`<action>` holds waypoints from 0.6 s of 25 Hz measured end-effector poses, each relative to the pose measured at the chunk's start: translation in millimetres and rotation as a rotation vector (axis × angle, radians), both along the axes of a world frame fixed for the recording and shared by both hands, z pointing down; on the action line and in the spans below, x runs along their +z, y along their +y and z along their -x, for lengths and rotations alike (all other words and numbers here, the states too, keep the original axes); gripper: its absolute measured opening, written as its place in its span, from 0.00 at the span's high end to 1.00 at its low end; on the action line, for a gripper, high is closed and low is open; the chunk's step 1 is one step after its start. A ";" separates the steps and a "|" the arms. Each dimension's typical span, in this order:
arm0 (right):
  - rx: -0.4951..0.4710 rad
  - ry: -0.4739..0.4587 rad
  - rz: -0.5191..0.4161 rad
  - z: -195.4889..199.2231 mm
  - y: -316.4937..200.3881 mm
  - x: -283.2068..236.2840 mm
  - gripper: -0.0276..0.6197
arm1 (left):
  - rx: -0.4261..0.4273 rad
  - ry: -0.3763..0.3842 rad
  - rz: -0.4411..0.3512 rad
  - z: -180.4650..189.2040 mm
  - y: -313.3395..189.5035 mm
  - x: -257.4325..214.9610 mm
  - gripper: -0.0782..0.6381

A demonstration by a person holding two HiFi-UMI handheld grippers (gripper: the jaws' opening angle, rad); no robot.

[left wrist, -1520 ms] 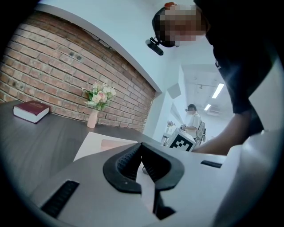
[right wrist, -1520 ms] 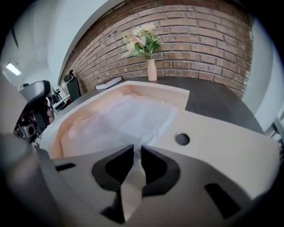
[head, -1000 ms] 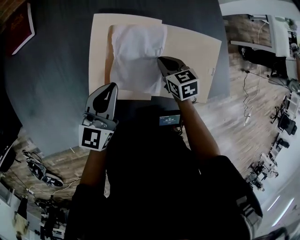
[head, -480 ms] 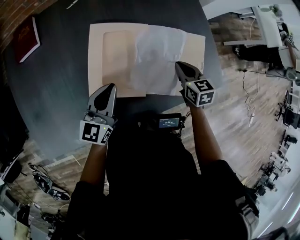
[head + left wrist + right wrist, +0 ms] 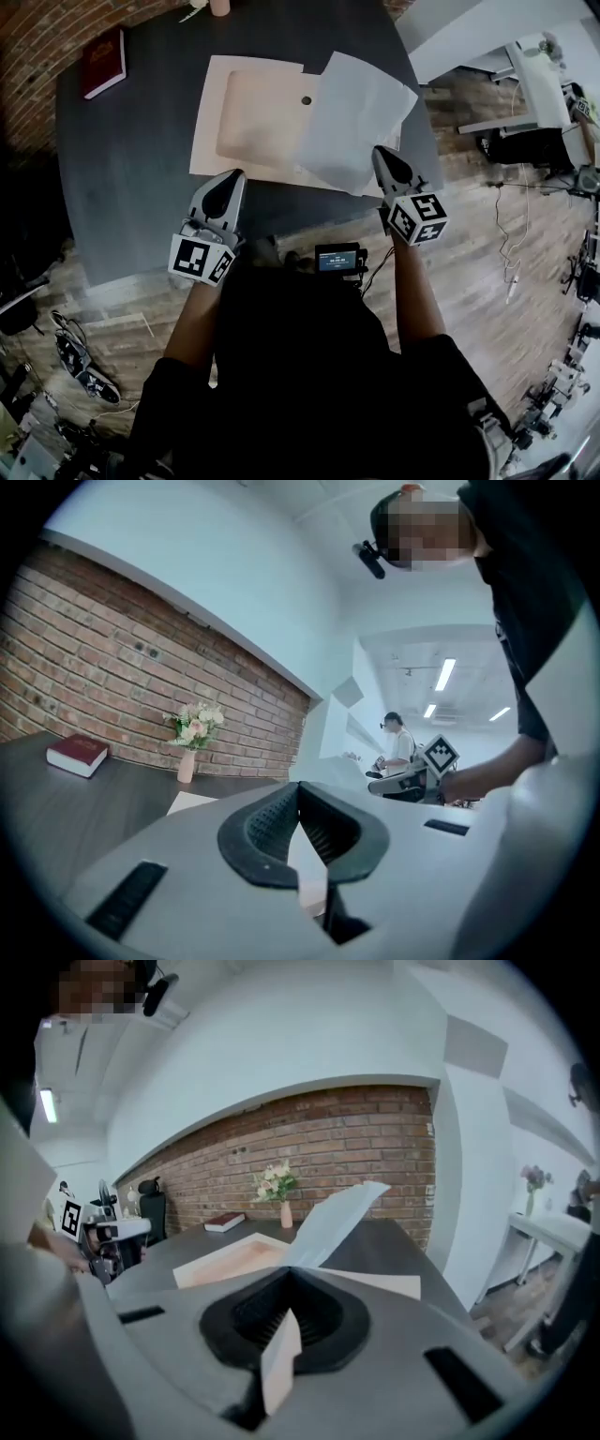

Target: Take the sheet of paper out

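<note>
A white sheet of paper [image 5: 356, 117] hangs in the air over the right part of an open tan folder [image 5: 248, 117] that lies on the dark table [image 5: 131, 159]. My right gripper [image 5: 382, 157] is shut on the sheet's near corner. In the right gripper view the paper [image 5: 336, 1218] rises from between the jaws of the right gripper [image 5: 289, 1279], with the folder [image 5: 230, 1258] below it. My left gripper [image 5: 232, 180] hovers at the folder's near edge, apart from it. In its own view the left gripper [image 5: 299, 789] has its jaws together and holds nothing.
A red book [image 5: 103, 61] lies at the table's far left corner. A vase of flowers [image 5: 190, 738] stands by the brick wall. A small dark round clasp [image 5: 306, 100] sits on the folder. The table's near edge runs just under both grippers, and wooden floor lies to the right.
My right gripper has gone up and to the right with the sheet, drawing it off the folder's middle. The left gripper has lifted away from the folder's near edge.
</note>
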State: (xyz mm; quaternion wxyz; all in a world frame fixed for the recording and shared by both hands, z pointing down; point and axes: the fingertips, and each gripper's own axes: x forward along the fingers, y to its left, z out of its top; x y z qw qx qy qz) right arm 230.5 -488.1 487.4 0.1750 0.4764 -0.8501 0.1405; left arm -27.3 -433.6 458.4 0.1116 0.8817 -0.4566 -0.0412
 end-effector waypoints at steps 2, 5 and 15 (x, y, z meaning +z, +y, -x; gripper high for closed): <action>-0.018 -0.050 -0.042 -2.3 20.2 -18.2 0.95 | -0.026 0.000 -0.020 -3.9 20.3 -12.4 0.90; -0.050 -0.106 -0.094 -3.3 52.1 -41.5 0.95 | -0.063 0.001 -0.056 -7.4 54.2 -31.6 0.90; -0.193 -0.199 -0.181 -1.1 169.6 -86.6 0.95 | -0.124 -0.034 -0.123 -31.4 182.4 -74.9 0.90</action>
